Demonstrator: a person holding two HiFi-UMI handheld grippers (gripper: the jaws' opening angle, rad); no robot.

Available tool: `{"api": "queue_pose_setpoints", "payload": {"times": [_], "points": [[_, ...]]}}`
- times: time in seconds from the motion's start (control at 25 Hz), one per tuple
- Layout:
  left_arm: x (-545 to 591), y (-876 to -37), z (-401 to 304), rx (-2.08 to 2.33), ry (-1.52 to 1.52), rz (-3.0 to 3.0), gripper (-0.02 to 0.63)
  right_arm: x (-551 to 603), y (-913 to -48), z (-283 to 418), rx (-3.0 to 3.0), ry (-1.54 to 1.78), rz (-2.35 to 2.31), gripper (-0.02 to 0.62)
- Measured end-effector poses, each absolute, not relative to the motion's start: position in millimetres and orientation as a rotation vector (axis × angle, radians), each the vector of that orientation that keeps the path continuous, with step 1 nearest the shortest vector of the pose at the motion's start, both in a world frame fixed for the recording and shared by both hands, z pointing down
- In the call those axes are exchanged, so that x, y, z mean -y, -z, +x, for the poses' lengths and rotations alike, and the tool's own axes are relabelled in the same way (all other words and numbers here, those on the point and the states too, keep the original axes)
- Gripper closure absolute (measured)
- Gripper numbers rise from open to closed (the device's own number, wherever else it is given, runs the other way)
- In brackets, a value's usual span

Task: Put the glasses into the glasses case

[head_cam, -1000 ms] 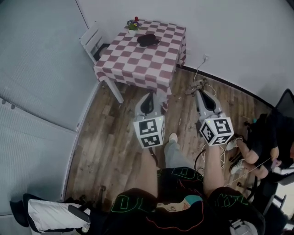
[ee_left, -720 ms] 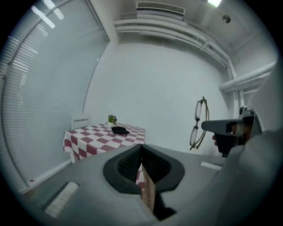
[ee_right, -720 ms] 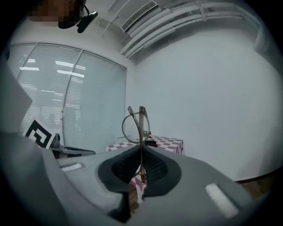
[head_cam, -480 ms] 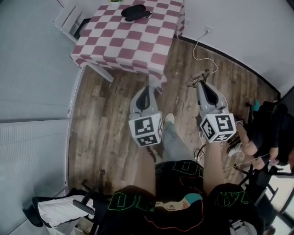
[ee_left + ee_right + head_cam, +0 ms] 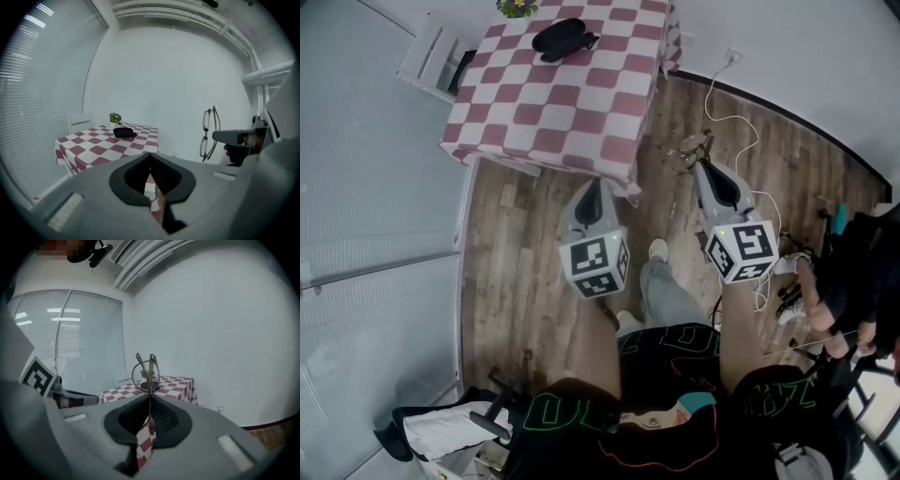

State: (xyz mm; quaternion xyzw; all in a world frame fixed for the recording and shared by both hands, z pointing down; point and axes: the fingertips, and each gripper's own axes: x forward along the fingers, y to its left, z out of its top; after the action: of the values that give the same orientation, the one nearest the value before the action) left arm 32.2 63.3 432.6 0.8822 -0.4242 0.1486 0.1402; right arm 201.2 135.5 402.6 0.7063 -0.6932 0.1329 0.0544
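One pair of glasses [image 5: 147, 375] is clamped in the right gripper [image 5: 150, 398], not yet cased. Its black glasses case [image 5: 561, 37] lies toward the far edge of the checked table [image 5: 572, 112], near a flower pot [image 5: 517, 7]. The left gripper [image 5: 151, 158] is closed and empty

A table [image 5: 572, 103] under a red-and-white checked cloth stands near the white wall, with 1 small flower pot [image 5: 517, 7] at its far edge and 1 white chair [image 5: 431, 58] just beside it. The floor [image 5: 516, 262] is wooden planks. A white cable [image 5: 741, 103] trails from a wall socket [image 5: 733, 54]. Blinds [image 5: 366, 234] cover the left side.
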Motion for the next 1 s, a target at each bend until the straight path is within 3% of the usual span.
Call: {"api": "queue_pose_setpoints", "payload": {"times": [0.2,1.0], "points": [[-38,-419,75,1.229,-0.442,2.597,0.6,-102,-396,240,2.153,-0.406,2.15,0.578],[26,-338,69,1.439,-0.235,2.701,0.6,-31,-327,253,2.277,-0.176,2.145,0.578]]}}
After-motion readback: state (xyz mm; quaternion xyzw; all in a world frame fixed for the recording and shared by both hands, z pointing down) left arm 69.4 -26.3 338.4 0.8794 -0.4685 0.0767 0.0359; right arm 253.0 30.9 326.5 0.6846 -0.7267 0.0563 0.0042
